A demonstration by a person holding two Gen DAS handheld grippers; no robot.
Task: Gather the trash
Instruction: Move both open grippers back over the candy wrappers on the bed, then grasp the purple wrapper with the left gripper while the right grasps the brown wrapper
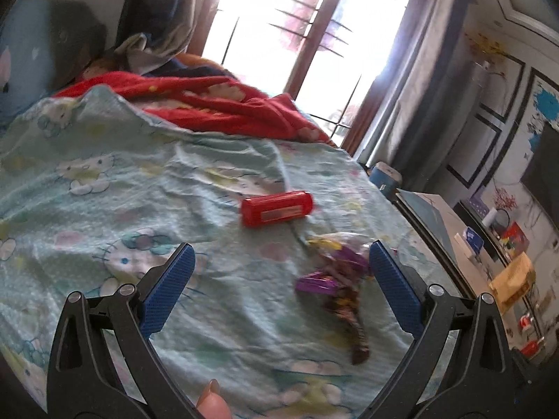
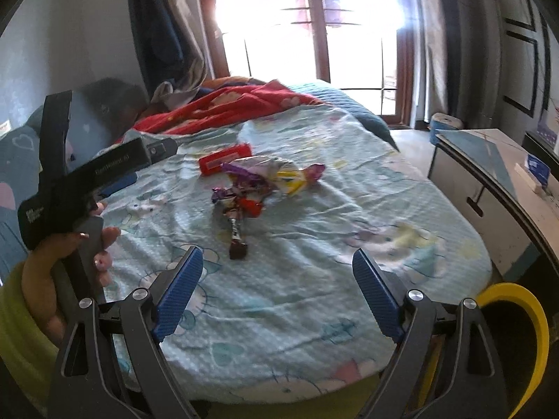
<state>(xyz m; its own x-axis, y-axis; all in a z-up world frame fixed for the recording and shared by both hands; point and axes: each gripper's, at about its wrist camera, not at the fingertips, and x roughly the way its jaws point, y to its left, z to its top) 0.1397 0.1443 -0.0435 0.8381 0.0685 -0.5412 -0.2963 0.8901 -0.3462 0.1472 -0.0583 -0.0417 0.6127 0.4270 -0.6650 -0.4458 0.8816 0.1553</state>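
Sunlit window (image 2: 314, 24) behind bed (image 2: 314, 279)

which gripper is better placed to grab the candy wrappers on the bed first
Left, probably. The left gripper is open with the purple wrappers just ahead by its right finger. The right gripper, also open, sits farther back.

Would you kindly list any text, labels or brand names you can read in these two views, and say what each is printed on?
None can be read with confidence.
Left gripper body: white lettering along its side, too blurred to read.
Red box: pale label strip, print too small and blurred.
Candy wrappers: colourful printing, no legible words.
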